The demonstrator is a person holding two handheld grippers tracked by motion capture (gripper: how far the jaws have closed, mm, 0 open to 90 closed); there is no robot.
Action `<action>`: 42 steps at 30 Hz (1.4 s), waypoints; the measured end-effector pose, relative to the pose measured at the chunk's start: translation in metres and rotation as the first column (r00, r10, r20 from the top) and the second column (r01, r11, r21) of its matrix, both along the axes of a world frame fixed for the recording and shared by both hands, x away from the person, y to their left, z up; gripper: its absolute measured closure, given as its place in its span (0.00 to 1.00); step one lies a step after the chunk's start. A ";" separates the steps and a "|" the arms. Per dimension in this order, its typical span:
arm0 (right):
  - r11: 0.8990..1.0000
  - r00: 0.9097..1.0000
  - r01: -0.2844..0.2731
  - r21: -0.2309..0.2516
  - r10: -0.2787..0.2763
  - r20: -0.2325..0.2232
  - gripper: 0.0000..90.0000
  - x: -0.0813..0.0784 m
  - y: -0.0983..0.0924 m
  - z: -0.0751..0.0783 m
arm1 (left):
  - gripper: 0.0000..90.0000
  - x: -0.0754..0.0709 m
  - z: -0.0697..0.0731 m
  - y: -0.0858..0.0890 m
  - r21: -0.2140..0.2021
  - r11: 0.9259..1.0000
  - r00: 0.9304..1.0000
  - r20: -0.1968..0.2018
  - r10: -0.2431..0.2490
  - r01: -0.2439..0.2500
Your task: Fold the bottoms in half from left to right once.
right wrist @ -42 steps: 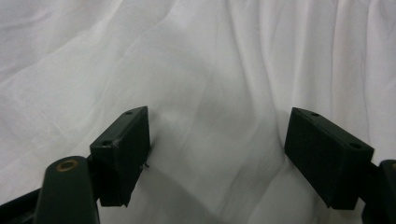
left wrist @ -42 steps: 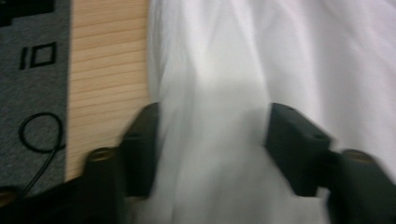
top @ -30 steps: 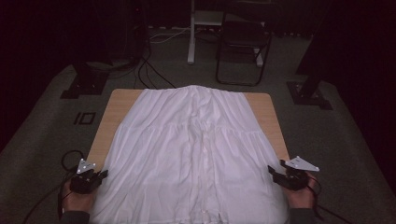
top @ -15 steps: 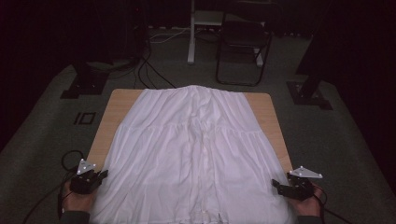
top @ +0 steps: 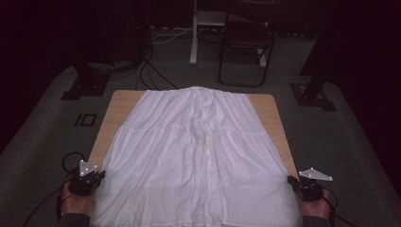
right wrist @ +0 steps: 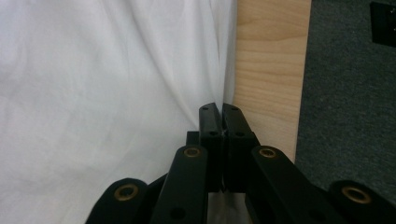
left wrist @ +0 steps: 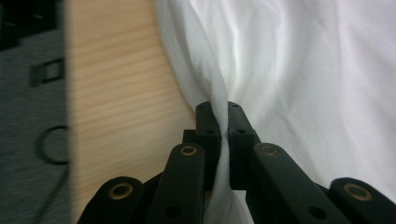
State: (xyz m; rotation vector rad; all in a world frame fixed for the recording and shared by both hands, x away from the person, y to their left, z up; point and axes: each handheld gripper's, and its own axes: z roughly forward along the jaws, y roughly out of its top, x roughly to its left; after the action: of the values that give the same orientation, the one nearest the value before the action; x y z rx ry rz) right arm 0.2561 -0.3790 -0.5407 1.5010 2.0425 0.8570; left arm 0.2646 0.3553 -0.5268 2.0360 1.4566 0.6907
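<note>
A white gathered garment (top: 198, 156) lies spread flat over the wooden table (top: 125, 101), its hem hanging over the near edge. My left gripper (top: 100, 176) is at the garment's near left edge. In the left gripper view its jaws (left wrist: 223, 109) are shut on a bunched fold of the white cloth (left wrist: 289, 70). My right gripper (top: 291, 180) is at the near right edge and has just closed its jaws. In the right gripper view they (right wrist: 222, 109) are pressed together with a thin sliver of the cloth's edge (right wrist: 116, 93) between them.
Bare strips of wood run along both sides of the cloth (left wrist: 116, 93) (right wrist: 266, 70). Grey carpet surrounds the table. Beyond the far edge stand a black folding chair (top: 246, 52), a white post (top: 194, 33), floor cables (top: 151, 71) and two dark stand bases (top: 87, 85) (top: 314, 94).
My right gripper has moved down and nearer to the person along the right edge and closed on the cloth. The left gripper and the garment have stayed still.
</note>
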 end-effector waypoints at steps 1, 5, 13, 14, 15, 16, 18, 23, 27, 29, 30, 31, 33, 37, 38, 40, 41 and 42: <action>1.000 1.000 0.001 0.006 -0.001 0.004 0.98 -0.001 -0.001 0.001 | 0.97 0.000 0.005 0.007 -0.016 1.000 0.999 0.022 0.024 -0.024; 1.000 1.000 -0.007 0.017 0.007 0.017 0.98 -0.001 -0.002 0.001 | 0.98 0.000 0.026 0.037 -0.003 0.992 0.989 0.087 0.124 -0.124; 0.998 0.998 -0.041 0.039 0.040 0.040 0.98 -0.002 0.001 0.004 | 0.98 0.015 0.053 0.074 0.279 0.870 0.913 0.163 0.374 -0.407; 0.998 0.998 -0.045 0.038 0.044 0.041 0.98 -0.001 0.002 0.004 | 0.98 0.016 0.055 0.075 0.321 0.841 0.900 0.177 0.399 -0.435; 0.998 0.998 -0.052 0.036 0.050 0.043 0.98 -0.001 0.004 0.004 | 0.98 0.018 0.057 0.075 0.356 0.814 0.889 0.191 0.417 -0.459; 0.997 0.997 -0.058 0.041 0.056 0.045 0.98 -0.001 0.005 0.005 | 0.98 0.018 0.060 0.073 0.360 0.805 0.882 0.198 0.427 -0.470; 0.997 0.997 -0.068 0.035 0.066 0.049 0.98 0.000 0.007 0.005 | 0.98 0.013 0.068 0.064 0.299 0.850 0.899 0.206 0.386 -0.434; 0.996 0.996 -0.078 0.033 0.076 0.048 0.98 0.000 0.009 0.005 | 0.98 -0.004 0.090 0.016 0.187 0.948 0.949 0.237 0.210 -0.257; 0.996 0.996 -0.078 0.034 0.076 0.050 0.97 0.000 0.008 0.005 | 0.97 -0.012 0.104 -0.015 0.135 0.984 0.964 0.254 0.082 -0.119; 0.996 0.996 -0.085 0.036 0.083 0.042 0.97 0.001 0.009 0.004 | 0.97 -0.018 0.118 -0.048 0.097 0.995 0.961 0.274 -0.046 0.020; 0.996 0.996 -0.088 0.036 0.086 0.038 0.97 0.002 0.010 0.003 | 0.97 -0.018 0.122 -0.059 0.079 0.995 0.957 0.277 -0.087 0.067; 0.996 0.996 -0.088 0.036 0.086 0.038 0.97 0.002 0.010 0.003 | 0.97 -0.018 0.122 -0.059 0.079 0.995 0.957 0.277 -0.087 0.067; 0.995 0.995 -0.098 0.030 0.097 0.031 0.97 0.003 0.012 0.002 | 0.97 -0.014 0.132 -0.090 0.023 0.977 0.937 0.281 -0.208 0.210; 0.994 0.994 -0.108 0.025 0.107 0.025 0.97 0.005 0.015 0.002 | 0.97 0.003 0.136 -0.139 -0.027 0.912 0.882 0.266 -0.389 0.410; 0.993 0.993 -0.112 0.023 0.112 0.024 0.97 0.006 0.016 0.002 | 0.97 0.009 0.135 -0.153 -0.028 0.890 0.864 0.259 -0.433 0.454; 0.993 0.993 -0.117 0.018 0.117 0.023 0.97 0.007 0.017 0.002 | 0.97 0.022 0.133 -0.183 -0.023 0.845 0.822 0.248 -0.513 0.534; 0.993 0.993 -0.118 0.018 0.118 0.022 0.97 0.007 0.018 0.002 | 0.97 0.029 0.131 -0.197 -0.022 0.823 0.802 0.244 -0.546 0.567; 0.993 0.993 -0.120 0.017 0.119 0.020 0.97 0.007 0.018 0.001 | 0.97 0.036 0.129 -0.212 -0.038 0.801 0.784 0.237 -0.574 0.598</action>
State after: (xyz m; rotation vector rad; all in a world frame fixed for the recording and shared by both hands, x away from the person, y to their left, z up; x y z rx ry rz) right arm 0.2631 -0.3609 -0.5392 1.3857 2.1336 0.9352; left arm 0.3006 0.1429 -0.3979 2.0864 0.6478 0.5208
